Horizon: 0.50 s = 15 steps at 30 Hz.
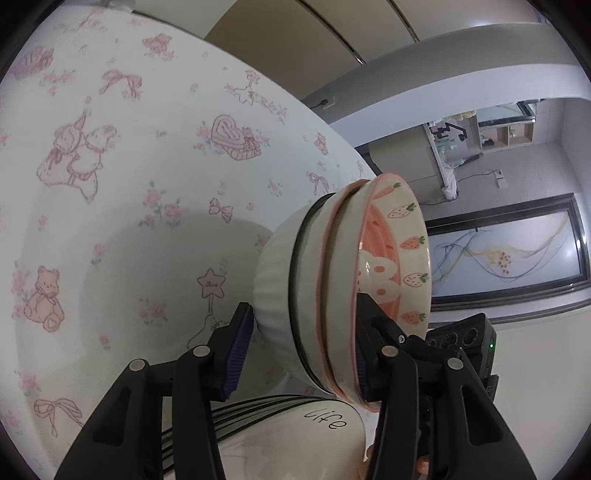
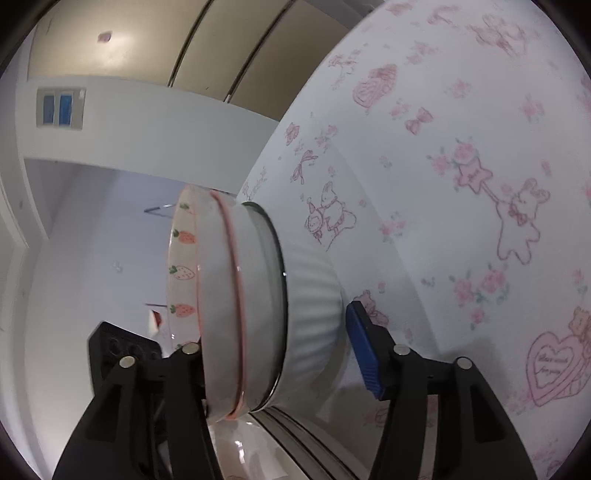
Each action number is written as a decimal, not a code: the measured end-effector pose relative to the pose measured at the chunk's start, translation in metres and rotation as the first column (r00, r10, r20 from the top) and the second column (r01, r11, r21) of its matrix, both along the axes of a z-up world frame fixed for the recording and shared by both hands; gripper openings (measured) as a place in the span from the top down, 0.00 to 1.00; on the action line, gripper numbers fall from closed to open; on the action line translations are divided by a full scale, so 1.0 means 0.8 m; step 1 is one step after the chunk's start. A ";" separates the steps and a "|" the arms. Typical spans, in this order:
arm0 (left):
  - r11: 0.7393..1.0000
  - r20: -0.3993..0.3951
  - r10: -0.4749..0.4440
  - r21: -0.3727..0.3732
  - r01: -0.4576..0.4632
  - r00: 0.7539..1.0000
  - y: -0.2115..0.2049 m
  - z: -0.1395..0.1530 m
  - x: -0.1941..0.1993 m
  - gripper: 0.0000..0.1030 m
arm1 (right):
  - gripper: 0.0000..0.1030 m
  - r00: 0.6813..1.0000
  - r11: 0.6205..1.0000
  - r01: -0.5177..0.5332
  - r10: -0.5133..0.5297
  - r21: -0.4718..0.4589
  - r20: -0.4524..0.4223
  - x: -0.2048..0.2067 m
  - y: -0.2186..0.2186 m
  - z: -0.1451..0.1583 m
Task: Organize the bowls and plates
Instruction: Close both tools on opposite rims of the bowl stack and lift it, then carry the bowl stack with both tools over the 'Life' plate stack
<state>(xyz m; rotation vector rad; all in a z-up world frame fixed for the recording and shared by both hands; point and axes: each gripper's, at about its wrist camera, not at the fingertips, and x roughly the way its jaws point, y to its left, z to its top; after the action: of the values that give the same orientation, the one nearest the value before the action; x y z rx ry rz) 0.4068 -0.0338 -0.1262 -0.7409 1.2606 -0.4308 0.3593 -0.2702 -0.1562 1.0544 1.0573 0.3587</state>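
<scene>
Stack of three nested bowls, seen on its side in both wrist views and raised off the tablecloth, a white cloth printed with pink bears, bows and hearts. The innermost bowl bears strawberries and carrots on a pink interior; it sits in a white bowl with a pink rim, which sits in a ribbed white bowl with a dark rim.

Left gripper: at a middling gap, one blue pad inside the strawberry bowl, the other near the ribbed wall; whether that outer pad presses cannot be told. Right gripper: also at a middling gap, one finger against the rim side of the stack, while the blue pad on the base side stands just clear of the ribbed wall; its jaws do not visibly clamp.

Directly below the stack lies a pile of dark-rimmed white plates, the top one lettered "life", visible in the right view as pale edges. The opposite gripper's camera housing appears past the stack in each view. Beyond the table edge: beige cabinet doors, a grey wall and a framed panel.
</scene>
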 end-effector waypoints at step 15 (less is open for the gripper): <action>0.995 0.049 -0.022 0.095 0.018 0.999 -0.008 0.007 -0.005 0.63 | 0.58 0.999 0.994 -0.034 0.036 -0.102 0.021 -0.004 0.011 0.016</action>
<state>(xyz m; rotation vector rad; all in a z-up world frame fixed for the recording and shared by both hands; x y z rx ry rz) 0.4027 -0.0404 -0.1203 -0.6340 1.2340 -0.4004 0.3564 -0.2614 -0.1438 0.9398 1.0639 0.3406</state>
